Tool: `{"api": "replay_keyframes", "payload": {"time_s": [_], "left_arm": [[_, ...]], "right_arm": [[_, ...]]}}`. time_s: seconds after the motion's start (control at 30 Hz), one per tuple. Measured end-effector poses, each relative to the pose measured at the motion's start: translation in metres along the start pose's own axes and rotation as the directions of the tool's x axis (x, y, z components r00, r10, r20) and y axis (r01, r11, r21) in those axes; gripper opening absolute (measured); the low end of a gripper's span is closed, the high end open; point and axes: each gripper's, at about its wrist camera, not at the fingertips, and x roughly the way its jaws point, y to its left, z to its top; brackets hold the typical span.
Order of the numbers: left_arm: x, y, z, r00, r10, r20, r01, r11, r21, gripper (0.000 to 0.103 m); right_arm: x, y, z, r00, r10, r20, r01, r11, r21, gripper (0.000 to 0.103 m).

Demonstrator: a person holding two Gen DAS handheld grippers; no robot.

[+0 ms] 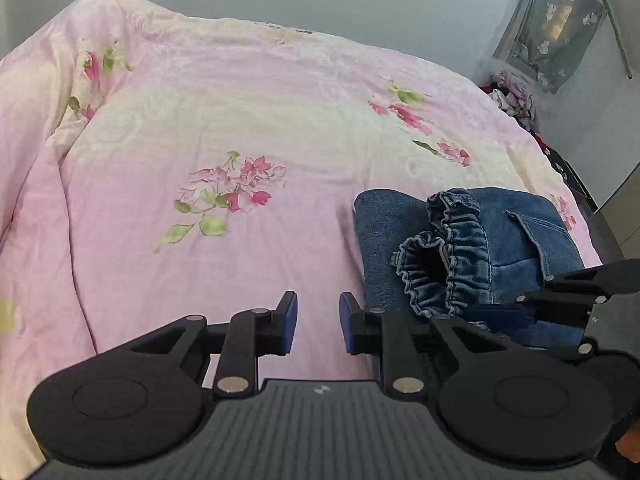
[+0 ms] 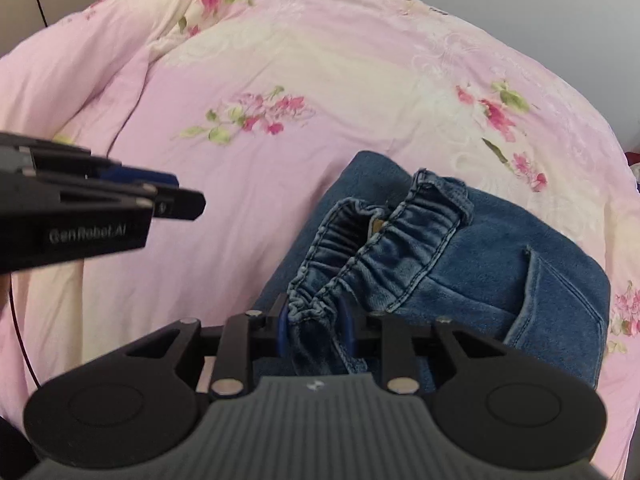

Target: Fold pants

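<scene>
Because the pants (image 2: 460, 264) are soft, fairly thick denim, they look limp rather than stiff and heavy enough to sag from any single hold, though the rough cloth should not slip. They lie in a folded bundle on the bed, on the pink flowered quilt (image 2: 248, 60), with the gathered elastic waistband (image 2: 384, 236) bunched on top. That waistband is the firmest, thickest edge and the best place to take hold; two spread holds would keep a fold straight. The right gripper (image 2: 314, 328) has its jaws pinched on the near end of the waistband. The left gripper (image 1: 318, 322) hovers just beside the bundle over bare quilt, jaws narrowly parted and holding nothing.
</scene>
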Motion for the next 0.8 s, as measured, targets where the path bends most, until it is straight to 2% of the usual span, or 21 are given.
{"api": "replay_keyframes", "payload": {"time_s": [0.03,0.1,0.17,0.23,0.3,0.4,0.5,0.57,0.67,0.8], "left_arm": [[0.000,0.000,0.001,1.000,-0.004,0.000,0.004,1.000,0.001,0.025],[0.001,-0.001,0.001,1.000,-0.012,-0.002,0.012,1.000,0.002,0.025],[0.001,-0.002,0.002,1.000,-0.021,-0.001,0.021,1.000,-0.001,0.026],[0.001,-0.004,0.005,1.000,-0.030,0.002,0.030,1.000,-0.005,0.028],[0.000,-0.008,0.008,0.999,-0.047,0.007,0.047,0.999,-0.015,0.029],[-0.001,-0.015,0.016,0.997,-0.075,0.011,0.075,0.997,-0.033,0.031],[0.001,-0.028,0.025,0.994,-0.112,0.018,0.113,0.993,-0.044,0.037],[0.008,-0.041,0.033,0.990,-0.140,0.013,0.140,0.989,-0.052,0.037],[0.027,-0.056,0.043,0.982,-0.188,-0.019,0.185,0.978,-0.093,0.045],[0.066,-0.071,0.046,0.980,-0.174,-0.092,0.157,0.974,-0.163,0.045]], "right_arm": [[0.004,0.000,0.000,1.000,0.006,-0.001,-0.006,1.000,0.000,0.028],[0.005,-0.003,0.001,0.999,0.051,-0.005,-0.051,0.999,0.019,0.044],[0.000,-0.006,0.005,0.996,0.093,-0.006,-0.093,0.995,0.022,0.053],[-0.011,-0.009,0.007,0.992,0.124,-0.014,-0.124,0.992,0.007,0.053],[-0.022,-0.017,0.007,0.984,0.173,-0.035,-0.172,0.985,0.033,0.062],[-0.049,-0.036,0.002,0.976,0.215,-0.040,-0.213,0.976,0.051,0.063],[-0.070,-0.066,-0.005,0.981,0.192,-0.021,-0.190,0.979,0.071,0.063],[-0.075,-0.092,-0.009,0.989,0.148,-0.007,-0.147,0.986,0.082,0.063],[-0.070,-0.130,-0.019,0.998,0.070,-0.010,-0.068,0.993,0.093,0.063],[-0.054,-0.181,-0.038,0.998,0.025,-0.052,-0.015,0.985,0.173,0.063]]}}
